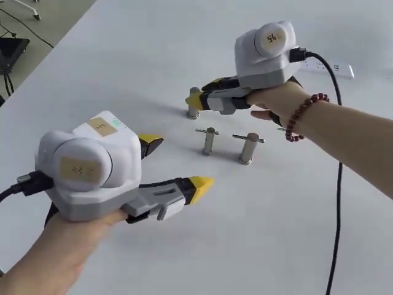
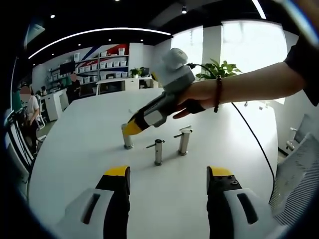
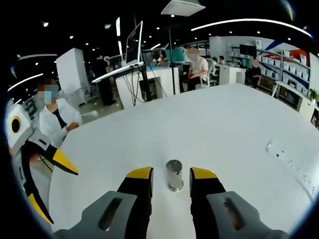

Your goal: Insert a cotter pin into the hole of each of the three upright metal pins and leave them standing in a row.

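Three upright metal pins stand in a row on the white table [image 1: 123, 61]. The middle pin [image 1: 209, 141] [image 2: 158, 152] and the right pin [image 1: 248, 147] [image 2: 185, 141] each carry a cotter pin through the top. No cotter pin is visible on the left pin [image 1: 193, 111] [image 3: 174, 175], which stands between the jaws of my right gripper [image 1: 195, 98] [image 3: 172, 174]. Those jaws are narrowly open, with a small gap on each side of the pin. My left gripper [image 1: 178, 163] [image 2: 168, 174] is wide open and holds nothing, nearer to me than the row.
A white power strip [image 1: 331, 66] [image 3: 294, 167] lies at the table's far right. A black cable [image 1: 338, 184] trails from the right gripper across the table's right side. Several people sit or stand at desks beyond the table.
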Available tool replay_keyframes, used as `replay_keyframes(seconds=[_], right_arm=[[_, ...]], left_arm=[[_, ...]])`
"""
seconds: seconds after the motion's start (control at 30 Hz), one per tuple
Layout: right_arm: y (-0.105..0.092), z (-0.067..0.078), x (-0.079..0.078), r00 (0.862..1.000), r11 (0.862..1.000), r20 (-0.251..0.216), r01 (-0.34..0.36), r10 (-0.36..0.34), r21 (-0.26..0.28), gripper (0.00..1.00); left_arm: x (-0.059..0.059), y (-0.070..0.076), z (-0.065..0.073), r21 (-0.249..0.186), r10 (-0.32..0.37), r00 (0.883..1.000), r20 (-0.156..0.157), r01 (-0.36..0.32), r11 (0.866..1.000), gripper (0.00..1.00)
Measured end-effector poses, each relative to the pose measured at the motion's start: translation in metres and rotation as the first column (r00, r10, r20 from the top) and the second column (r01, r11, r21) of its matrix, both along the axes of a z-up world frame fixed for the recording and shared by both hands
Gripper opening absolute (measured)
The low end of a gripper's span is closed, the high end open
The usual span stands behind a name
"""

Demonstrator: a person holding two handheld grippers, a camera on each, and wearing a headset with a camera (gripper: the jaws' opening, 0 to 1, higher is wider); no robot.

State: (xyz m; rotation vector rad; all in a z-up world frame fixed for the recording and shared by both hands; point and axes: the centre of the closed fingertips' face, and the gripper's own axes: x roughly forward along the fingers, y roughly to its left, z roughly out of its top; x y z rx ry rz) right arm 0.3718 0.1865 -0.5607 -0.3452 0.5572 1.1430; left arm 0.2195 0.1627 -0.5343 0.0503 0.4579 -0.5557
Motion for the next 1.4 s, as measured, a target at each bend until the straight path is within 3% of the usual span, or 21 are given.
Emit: replay_keyframes(seconds=[0.1,0.27,0.43,1.07,1.4], right_arm=[[0.008,-0.005,-0.001,1.000,1.000,-0.005,-0.004,0.004,0.010,0.21],[0.011,-0.009,0.012,0.999,0.999,-0.021,0.037,-0.037,0.021,0.16],[0.013,-0.006,0.010,0.997,0.996,-0.058,0.049,-0.045,0.072,0.12],[0.006,-0.005,0.007,0.999,0.999,-0.025,0.030,-0.029,0.020,0.08],[-0.024,-0.001,0.000,0.999,0.999,-0.015,0.049,-0.049,-0.008,0.08]], left_arm=[[0.000,0.001,-0.001,0.009,-0.002,1.000,-0.002,0.002,1.000,0.61],[0.000,0.004,-0.002,0.016,0.001,1.000,-0.006,-0.001,1.000,0.61],[-0.001,0.006,-0.001,0.011,0.006,1.000,-0.006,-0.006,1.000,0.61],[-0.001,0.010,0.002,0.013,0.018,1.000,-0.004,-0.018,1.000,0.61],[-0.003,0.008,0.005,0.004,0.016,1.000,-0.005,-0.016,1.000,0.61]])
